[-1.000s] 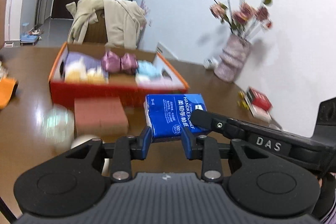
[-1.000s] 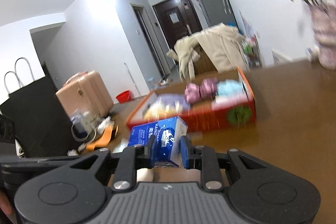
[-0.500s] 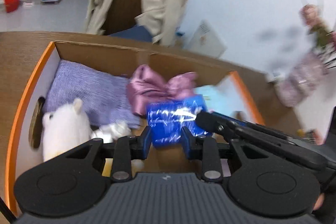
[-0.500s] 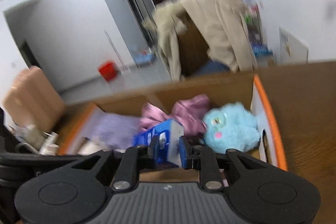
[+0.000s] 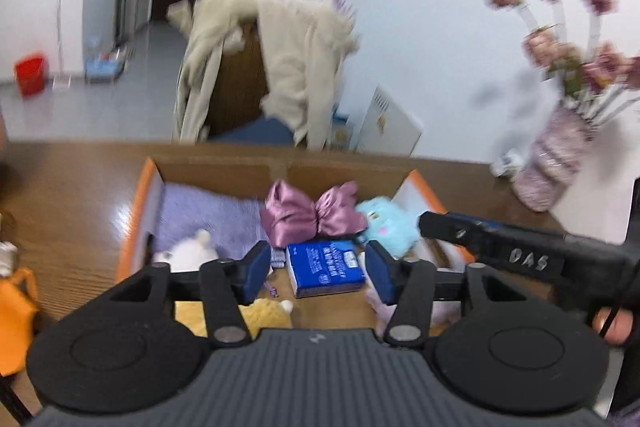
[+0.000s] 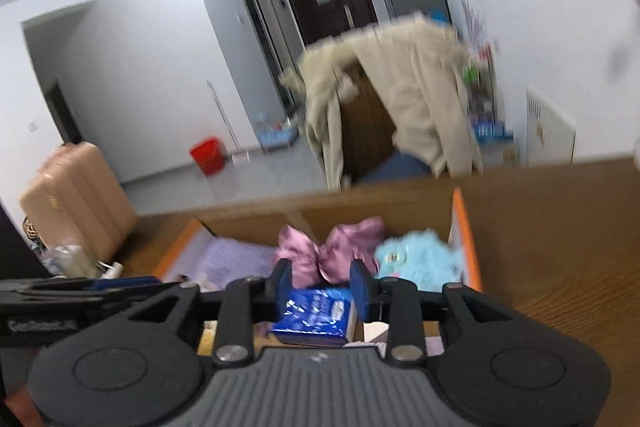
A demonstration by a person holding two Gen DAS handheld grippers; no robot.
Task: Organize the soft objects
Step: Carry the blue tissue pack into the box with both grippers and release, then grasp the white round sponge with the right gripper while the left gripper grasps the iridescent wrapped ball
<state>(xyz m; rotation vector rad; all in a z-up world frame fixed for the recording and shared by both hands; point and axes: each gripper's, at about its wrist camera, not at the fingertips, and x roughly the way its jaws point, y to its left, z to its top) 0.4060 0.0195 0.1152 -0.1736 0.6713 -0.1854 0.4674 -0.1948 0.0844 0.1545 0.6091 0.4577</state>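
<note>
The blue tissue pack [image 5: 325,267] lay inside the orange cardboard box [image 5: 138,211], on the bare floor of the box, just in front of the pink satin bow [image 5: 310,217]. The left gripper [image 5: 318,269] hung over the box with its fingers wide apart, one on each side of the pack and not touching it. The right gripper [image 6: 320,287] was also spread, with the same pack [image 6: 314,315] seen below and between its blue pads; I could not tell if a pad touched the wrapper. In the box, the light blue plush toy [image 5: 386,225] sat to the right of the bow, the purple knitted cloth [image 5: 208,215] lay to its left, and the white plush toy [image 5: 186,251] rested on the near edge of that cloth. A yellow plush toy [image 5: 260,313] was near the front wall of the box. The box stood on the brown wooden table [image 5: 72,187], and a vase of pink flowers [image 5: 554,163] stood far to the right of the box.
</note>
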